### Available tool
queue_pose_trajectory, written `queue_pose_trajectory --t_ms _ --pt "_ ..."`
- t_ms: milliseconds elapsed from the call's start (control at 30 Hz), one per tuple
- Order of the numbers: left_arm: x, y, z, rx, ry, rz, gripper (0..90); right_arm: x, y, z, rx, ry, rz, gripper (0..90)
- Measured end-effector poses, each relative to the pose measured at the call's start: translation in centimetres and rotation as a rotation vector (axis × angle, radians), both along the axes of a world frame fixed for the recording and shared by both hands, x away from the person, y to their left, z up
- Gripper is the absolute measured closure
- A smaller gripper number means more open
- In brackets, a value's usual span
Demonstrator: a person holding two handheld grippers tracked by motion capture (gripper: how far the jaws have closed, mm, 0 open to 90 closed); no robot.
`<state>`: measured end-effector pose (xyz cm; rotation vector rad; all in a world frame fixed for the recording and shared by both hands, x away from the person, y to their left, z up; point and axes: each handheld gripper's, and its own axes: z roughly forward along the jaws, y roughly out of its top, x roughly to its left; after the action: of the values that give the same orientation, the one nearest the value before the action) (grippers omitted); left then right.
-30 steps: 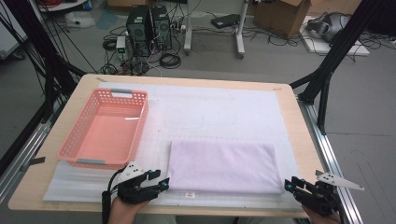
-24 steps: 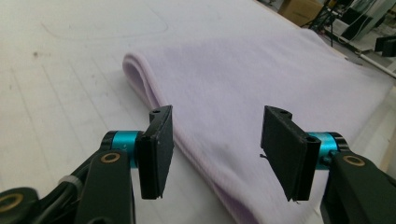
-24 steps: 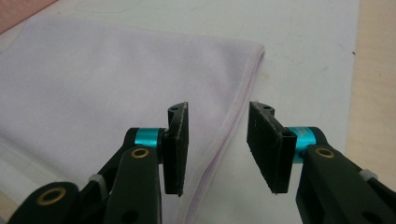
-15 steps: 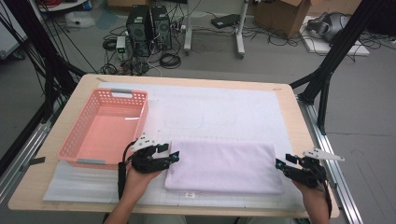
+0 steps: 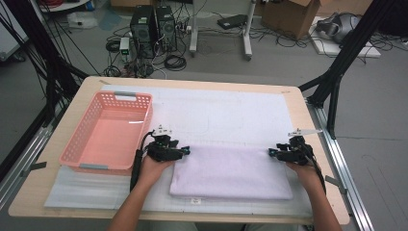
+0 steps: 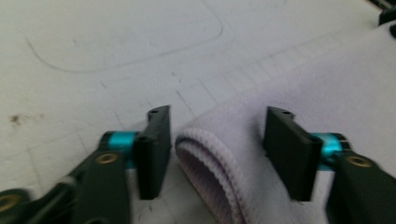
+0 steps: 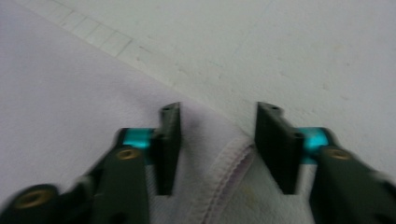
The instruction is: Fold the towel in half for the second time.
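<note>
Folded lilac towel (image 5: 231, 172) with a gripper at each far corner.

High view: the towel lies in the lower middle of the frame on a white foam mat (image 5: 226, 113) that covers the wooden table (image 5: 300, 103). The left gripper (image 5: 185, 150) sits at the towel's upper left corner and the right gripper (image 5: 272, 152) at its upper right corner. A pink plastic basket (image 5: 77, 154) stands at left, just beside the left hand (image 5: 153, 168). Left gripper view: the jaws have just been closing and stand apart, astride the towel's folded corner (image 6: 210, 161) at lower centre, pads not pressing on it. Right gripper view: the jaws, likewise just closing, straddle the hemmed corner (image 7: 224, 172) at lower centre, released, with cloth between them and mat (image 7: 299, 51) beyond.
</note>
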<state>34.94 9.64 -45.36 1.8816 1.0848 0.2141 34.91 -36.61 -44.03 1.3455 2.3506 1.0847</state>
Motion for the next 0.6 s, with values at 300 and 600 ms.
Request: queue_pose_trajectory --t_ms 300,600 --pt "0.0 0.2 1.2 -0.044 -0.117 0.101 80.8 -0.6 0.3 1.7 -0.037 -0.210 -0.078 81.1" --pt "3.0 -0.8 1.5 -0.014 -0.137 0.149 80.6 1.4 0.7 1.0 -0.054 -0.249 -0.189 80.9"
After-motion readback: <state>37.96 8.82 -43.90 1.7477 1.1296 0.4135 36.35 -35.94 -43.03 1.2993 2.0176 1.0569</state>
